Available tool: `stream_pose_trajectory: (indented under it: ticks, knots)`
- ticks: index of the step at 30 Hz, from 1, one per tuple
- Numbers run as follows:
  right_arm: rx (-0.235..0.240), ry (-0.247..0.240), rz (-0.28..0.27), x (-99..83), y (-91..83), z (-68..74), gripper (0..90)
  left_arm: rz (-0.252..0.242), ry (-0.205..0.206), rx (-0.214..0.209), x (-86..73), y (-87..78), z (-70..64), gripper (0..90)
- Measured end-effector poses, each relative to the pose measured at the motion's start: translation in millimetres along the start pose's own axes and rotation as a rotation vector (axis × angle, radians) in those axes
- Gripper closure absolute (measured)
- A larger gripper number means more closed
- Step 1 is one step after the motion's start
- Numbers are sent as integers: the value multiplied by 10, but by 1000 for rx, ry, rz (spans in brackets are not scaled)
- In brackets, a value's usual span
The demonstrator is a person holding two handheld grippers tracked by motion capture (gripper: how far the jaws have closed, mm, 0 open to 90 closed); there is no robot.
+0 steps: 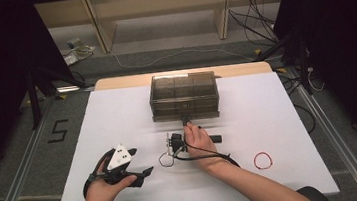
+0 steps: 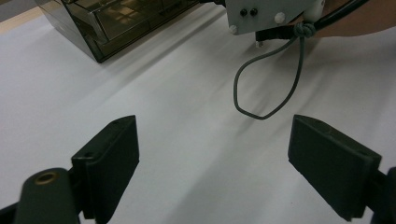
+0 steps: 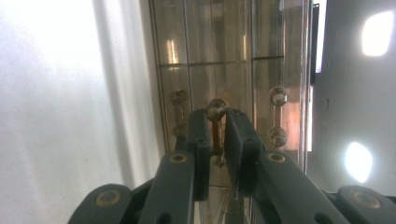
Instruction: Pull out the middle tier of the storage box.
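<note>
A smoky see-through drawer box (image 1: 184,96) stands at the far middle of the white table (image 1: 118,117). My right gripper (image 1: 187,122) reaches to its front face, with a hand on top of it. In the right gripper view the jaws (image 3: 217,135) are shut on the middle drawer handle (image 3: 215,114), a small brass-coloured bar. Two similar handles (image 3: 177,114) (image 3: 278,116) flank it. My left gripper (image 1: 140,161) rests near the front left, open, with nothing between its jaws (image 2: 215,154). The box corner (image 2: 112,23) lies ahead of it.
A red rubber band (image 1: 262,160) lies on the table at the front right. A grey cord loop (image 2: 266,84) hangs from the right gripper's body (image 2: 271,14) onto the table. Wooden shelving (image 1: 157,12) and cables lie on the floor beyond the table.
</note>
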State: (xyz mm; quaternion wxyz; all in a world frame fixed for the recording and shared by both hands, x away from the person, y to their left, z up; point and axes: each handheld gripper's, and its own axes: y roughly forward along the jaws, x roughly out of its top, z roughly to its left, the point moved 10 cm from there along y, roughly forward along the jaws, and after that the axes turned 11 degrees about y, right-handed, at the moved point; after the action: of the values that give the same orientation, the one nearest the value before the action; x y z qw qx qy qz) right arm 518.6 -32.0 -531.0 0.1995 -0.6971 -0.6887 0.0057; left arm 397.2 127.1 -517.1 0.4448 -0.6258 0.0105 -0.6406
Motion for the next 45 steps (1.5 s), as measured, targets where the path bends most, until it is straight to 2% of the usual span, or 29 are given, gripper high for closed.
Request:
stream_pose_trajectory:
  ticks: [7, 11, 18, 20, 24, 26, 28, 32, 36, 38, 45]
  knots:
    - [5, 7, 2, 1, -12, 18, 807, 1, 1, 0, -2, 0, 3, 163]
    - [24, 18, 9, -1, -23, 21, 797, 1, 1, 1, -3, 0, 5, 163]
    - [65, 65, 4, 14, -72, -30, 685, 2, 2, 2, -2, 7, 4, 163]
    - [96, 69, 28, -11, -95, -26, 645, 2, 2, 2, -2, 8, 4, 163]
    - [165, 83, -6, -11, -118, -33, 571, 1, 1, 1, 1, 9, 3, 163]
    - [235, 104, -6, -34, -135, -47, 549, 0, -1, 0, 2, 10, 0, 162]
    - [306, 98, -22, -48, -151, -70, 543, -2, -3, 0, 6, 12, -1, 162]
    - [385, 82, -18, -141, -157, -171, 538, -2, -1, 0, 5, 7, 5, 162]
    - [431, 93, 6, -255, -105, -290, 535, -6, -10, 3, 6, 6, 11, 162]
    - [451, 79, 15, -303, -75, -332, 534, -7, -9, 3, 7, 8, 9, 162]
    - [512, 113, 42, -407, -7, -457, 532, -3, -2, 2, 3, 4, 10, 162]
